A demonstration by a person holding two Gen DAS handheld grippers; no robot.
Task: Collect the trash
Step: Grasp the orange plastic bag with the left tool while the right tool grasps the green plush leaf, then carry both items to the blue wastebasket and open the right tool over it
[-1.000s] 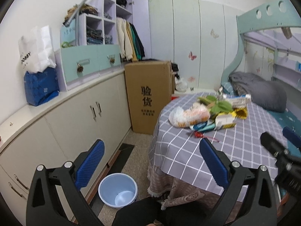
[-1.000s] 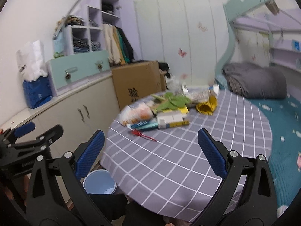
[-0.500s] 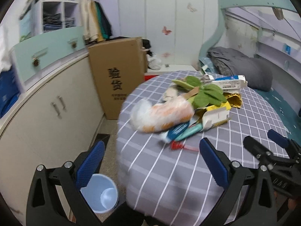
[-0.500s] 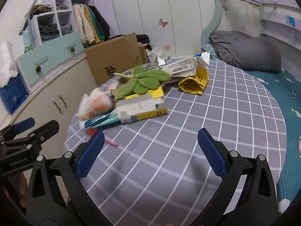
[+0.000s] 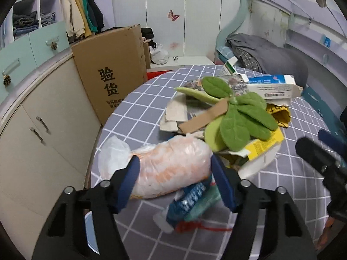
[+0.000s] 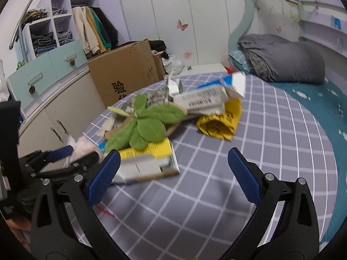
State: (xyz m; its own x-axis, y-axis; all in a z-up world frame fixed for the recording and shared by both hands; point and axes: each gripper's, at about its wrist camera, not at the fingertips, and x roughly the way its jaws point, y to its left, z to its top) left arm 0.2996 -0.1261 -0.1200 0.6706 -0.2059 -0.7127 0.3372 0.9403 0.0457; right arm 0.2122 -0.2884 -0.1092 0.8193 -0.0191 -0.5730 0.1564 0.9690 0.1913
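Note:
A pile of trash lies on the round table with the grey checked cloth (image 5: pixel 151 104). My left gripper (image 5: pixel 175 182) has its blue fingers on either side of a clear plastic bag with orange contents (image 5: pixel 169 173); the jaws have narrowed but I cannot tell if they grip it. Beside the bag lie a blue wrapper (image 5: pixel 190 203), green leaves (image 5: pixel 238 119), a yellow-white carton (image 6: pixel 149 158) and a white-blue box (image 5: pixel 273 86). My right gripper (image 6: pixel 173 173) is open and empty above the cloth, just right of the carton. A yellow bag (image 6: pixel 221 121) lies beyond it.
A brown cardboard box (image 5: pixel 115 69) stands left of the table, against cream cabinets (image 5: pixel 43 125). A light blue bin (image 5: pixel 91 234) shows on the floor under my left gripper. A bed with grey bedding (image 6: pixel 286 58) lies to the right.
Both grippers have moved forward to the trash pile. My left gripper's jaws have narrowed around the orange plastic bag. The right gripper stays wide open.

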